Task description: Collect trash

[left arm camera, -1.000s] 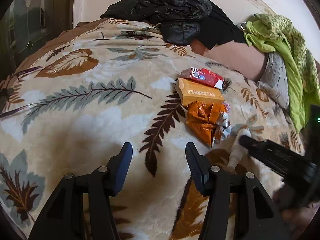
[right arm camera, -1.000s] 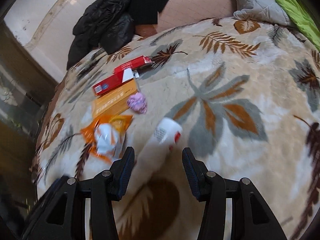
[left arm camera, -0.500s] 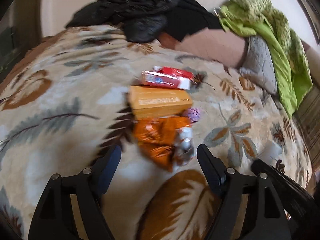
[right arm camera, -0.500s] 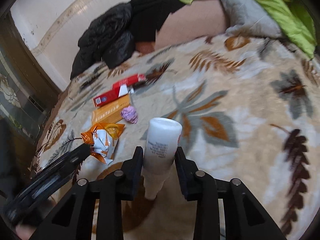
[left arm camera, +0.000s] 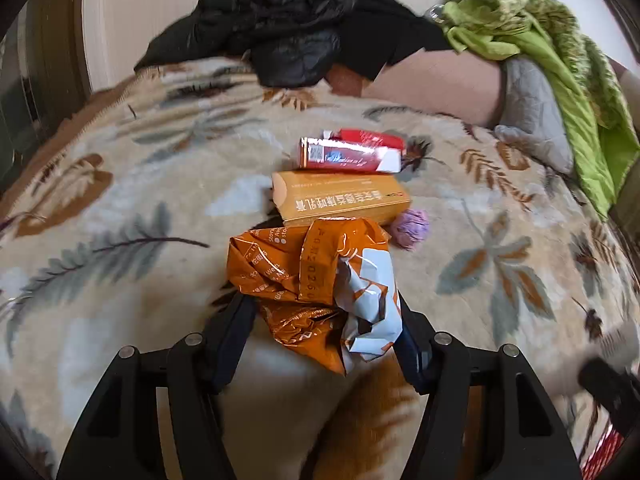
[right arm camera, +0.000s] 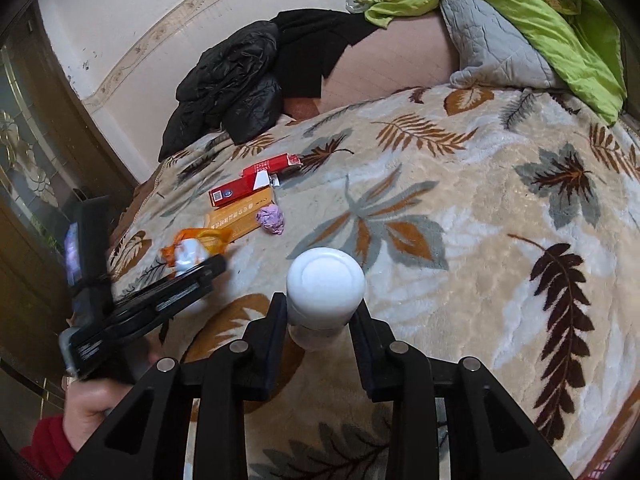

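On the leaf-patterned blanket (left arm camera: pixel 120 208), a crumpled orange wrapper (left arm camera: pixel 304 276) lies between the fingers of my left gripper (left arm camera: pixel 324 320). Its jaws are closing and both pads touch the wrapper's sides. Behind it lie a yellow box (left arm camera: pixel 340 198), a red carton (left arm camera: pixel 350 156) and a purple paper ball (left arm camera: pixel 410 228). My right gripper (right arm camera: pixel 320 304) is shut on a white bottle (right arm camera: pixel 326 276), held just above the blanket with its round end toward the camera. The right wrist view also shows the left gripper (right arm camera: pixel 200 276) at the wrapper (right arm camera: pixel 196 246), with a hand (right arm camera: pixel 92 400) holding it.
A black jacket (left arm camera: pixel 280 28) is heaped at the far edge by the wall. A green cloth (left arm camera: pixel 560 52) and a grey quilted pillow (left arm camera: pixel 532 112) lie at the back right. A dark glazed door (right arm camera: pixel 28 160) stands on the left. Open blanket (right arm camera: pixel 500 240) spreads to the right.
My left gripper came forward until the orange wrapper sat between its jaws. My right gripper shut on the white bottle and lifted it off the blanket.
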`<state>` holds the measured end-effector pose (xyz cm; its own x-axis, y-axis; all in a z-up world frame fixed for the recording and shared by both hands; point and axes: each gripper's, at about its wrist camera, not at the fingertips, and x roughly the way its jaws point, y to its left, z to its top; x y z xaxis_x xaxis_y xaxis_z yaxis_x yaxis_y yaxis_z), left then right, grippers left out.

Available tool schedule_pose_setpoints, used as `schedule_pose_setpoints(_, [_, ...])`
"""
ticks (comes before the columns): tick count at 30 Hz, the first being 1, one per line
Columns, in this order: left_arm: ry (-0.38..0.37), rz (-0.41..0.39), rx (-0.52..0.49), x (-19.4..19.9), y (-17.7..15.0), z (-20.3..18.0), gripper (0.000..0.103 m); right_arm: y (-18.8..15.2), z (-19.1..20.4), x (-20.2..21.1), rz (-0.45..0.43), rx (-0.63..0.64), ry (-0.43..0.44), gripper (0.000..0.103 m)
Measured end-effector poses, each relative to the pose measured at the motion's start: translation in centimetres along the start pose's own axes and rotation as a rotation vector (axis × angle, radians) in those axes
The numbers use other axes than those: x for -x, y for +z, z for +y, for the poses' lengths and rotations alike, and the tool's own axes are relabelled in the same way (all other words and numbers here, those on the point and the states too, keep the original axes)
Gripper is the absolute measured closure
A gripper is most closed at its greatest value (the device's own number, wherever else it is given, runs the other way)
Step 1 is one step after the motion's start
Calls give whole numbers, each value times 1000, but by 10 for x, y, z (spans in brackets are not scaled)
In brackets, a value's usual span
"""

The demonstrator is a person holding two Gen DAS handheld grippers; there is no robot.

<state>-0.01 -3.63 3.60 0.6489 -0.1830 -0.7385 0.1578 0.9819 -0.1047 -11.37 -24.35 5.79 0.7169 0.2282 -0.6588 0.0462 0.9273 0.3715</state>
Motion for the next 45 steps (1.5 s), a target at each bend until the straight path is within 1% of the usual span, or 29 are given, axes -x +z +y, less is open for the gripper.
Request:
schedule_pose_setpoints(2, [-12,-26,-10,18,-5,-1,39,-2,-1,5,-7,0,14,70])
schedule_pose_setpoints(5, [-19,-56,-56,47,-19,-5,39,-5,-2,13,-19,1,33,70])
schedule_pose_setpoints(8, [-32,-82,-95,75,-38,-11,39,-8,0,22,-42,13,46,70])
schedule_pose_setpoints(11, [13,-135,-141,89,-53,-16,39,-11,7,27,-57,40,53,70])
schedule_pose_setpoints(15, [49,-169,-175,91,-58,-24,39,-13,12,24,-51,62,56,70])
schedule_pose_setpoints(22, [73,-176,-189,85,-58,-24,39,-12,5,23,-54,29,60,70])
schedule_pose_setpoints(26, [89,-193,-201,86,-57,-26,39,-12,6,23,-55,39,58,70])
schedule_pose_setpoints(45, [89,-194,-204,87,-59,-27,39,-12,7,25,-58,42,54,70])
